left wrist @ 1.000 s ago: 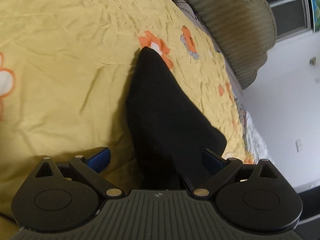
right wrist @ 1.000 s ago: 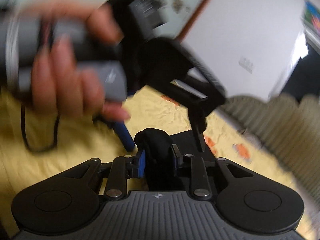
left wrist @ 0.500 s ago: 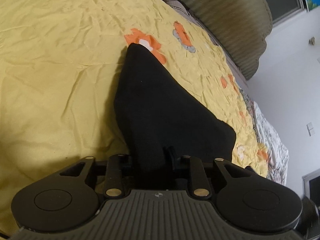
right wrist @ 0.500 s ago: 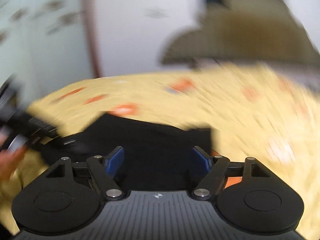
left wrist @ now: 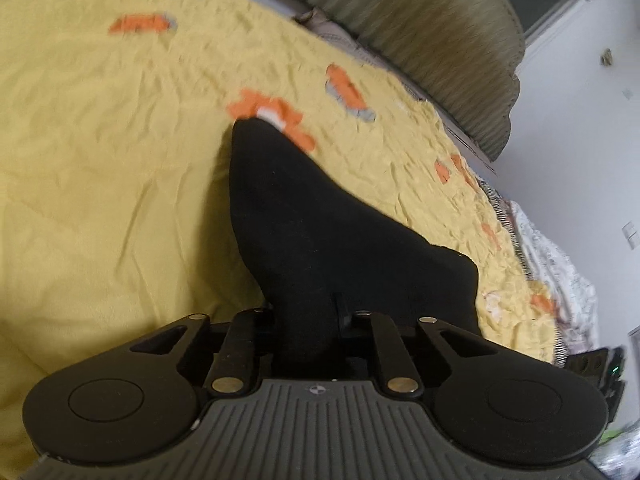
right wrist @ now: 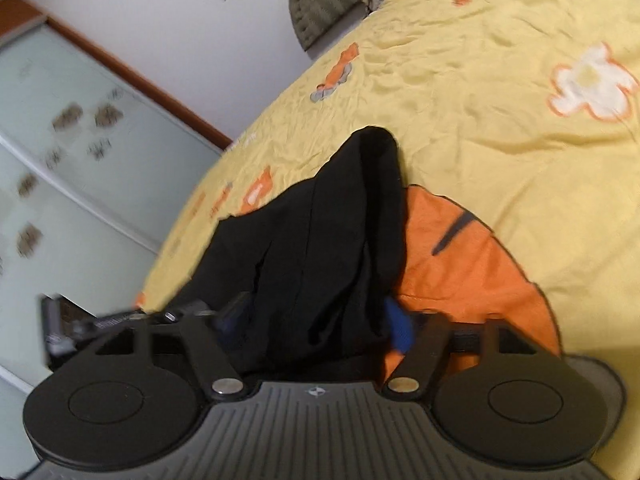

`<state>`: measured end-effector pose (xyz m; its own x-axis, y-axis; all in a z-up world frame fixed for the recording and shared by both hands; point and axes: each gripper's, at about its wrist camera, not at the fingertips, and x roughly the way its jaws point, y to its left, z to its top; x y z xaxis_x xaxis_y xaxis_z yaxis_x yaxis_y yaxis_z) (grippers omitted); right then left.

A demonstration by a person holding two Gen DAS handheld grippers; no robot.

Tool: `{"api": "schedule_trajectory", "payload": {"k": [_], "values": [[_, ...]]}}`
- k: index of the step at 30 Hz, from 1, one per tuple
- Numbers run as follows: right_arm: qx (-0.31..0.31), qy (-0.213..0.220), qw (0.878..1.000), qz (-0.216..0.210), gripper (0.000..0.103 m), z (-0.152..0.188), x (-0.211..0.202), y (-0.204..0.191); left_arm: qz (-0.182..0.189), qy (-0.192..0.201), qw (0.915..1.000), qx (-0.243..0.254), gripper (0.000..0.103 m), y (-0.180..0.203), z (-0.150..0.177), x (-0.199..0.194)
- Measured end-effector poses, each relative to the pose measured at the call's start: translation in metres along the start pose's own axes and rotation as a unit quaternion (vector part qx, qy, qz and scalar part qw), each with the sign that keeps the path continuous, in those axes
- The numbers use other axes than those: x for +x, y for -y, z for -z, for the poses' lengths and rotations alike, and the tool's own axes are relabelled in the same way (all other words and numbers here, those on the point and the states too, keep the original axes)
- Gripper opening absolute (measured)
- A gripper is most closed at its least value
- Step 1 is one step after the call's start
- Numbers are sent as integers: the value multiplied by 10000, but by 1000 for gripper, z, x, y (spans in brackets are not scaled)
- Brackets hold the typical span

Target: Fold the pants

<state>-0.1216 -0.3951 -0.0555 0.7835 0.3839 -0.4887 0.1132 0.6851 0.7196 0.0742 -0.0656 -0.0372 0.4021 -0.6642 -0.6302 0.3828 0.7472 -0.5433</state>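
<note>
The black pants lie folded on the yellow flowered bedspread. In the left wrist view my left gripper is shut on the near edge of the pants, which run away from it to a far corner. In the right wrist view the pants lie bunched in folds between the fingers of my right gripper. Its blue pads stand apart around the cloth, so it is open. The left gripper's body shows at the left edge of the right wrist view.
A green ribbed headboard runs along the far side of the bed. A white wall and a patterned blanket are to the right. In the right wrist view a frosted glass wardrobe door stands beyond the bed edge, and an orange print lies beside the pants.
My left gripper shut on the pants' edge and has held it. My right gripper let go, swung around fast and now sits open over the other end of the pants.
</note>
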Motion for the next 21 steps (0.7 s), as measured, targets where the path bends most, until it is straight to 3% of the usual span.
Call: {"api": "schedule_trajectory", "payload": {"k": [1, 3, 9, 16, 18, 20, 21], "values": [[-73, 17, 9999, 119, 38, 2, 7, -5, -72, 83, 9999, 99, 16, 3, 0, -4], [-227, 104, 9995, 215, 34, 3, 14, -14, -149, 197, 9995, 193, 17, 5, 0, -12], [-487, 127, 9987, 28, 33, 8, 36, -43, -656, 531, 9956, 405, 17, -2, -5, -45], [-707, -213, 9968, -314, 33, 19, 63, -71, -1075, 379, 9934, 133, 18, -35, -3, -79], [-841, -304, 9959, -103, 43, 21, 67, -75, -1089, 141, 9939, 40, 24, -45, -2, -73], [-1158, -335, 9924, 251, 51, 23, 65, -80, -1109, -26, 9938, -107, 35, -54, -3, -72], [-1327, -252, 9900, 409, 52, 24, 58, -83, -1172, 2, 9930, -154, 45, -56, -5, -75]]}}
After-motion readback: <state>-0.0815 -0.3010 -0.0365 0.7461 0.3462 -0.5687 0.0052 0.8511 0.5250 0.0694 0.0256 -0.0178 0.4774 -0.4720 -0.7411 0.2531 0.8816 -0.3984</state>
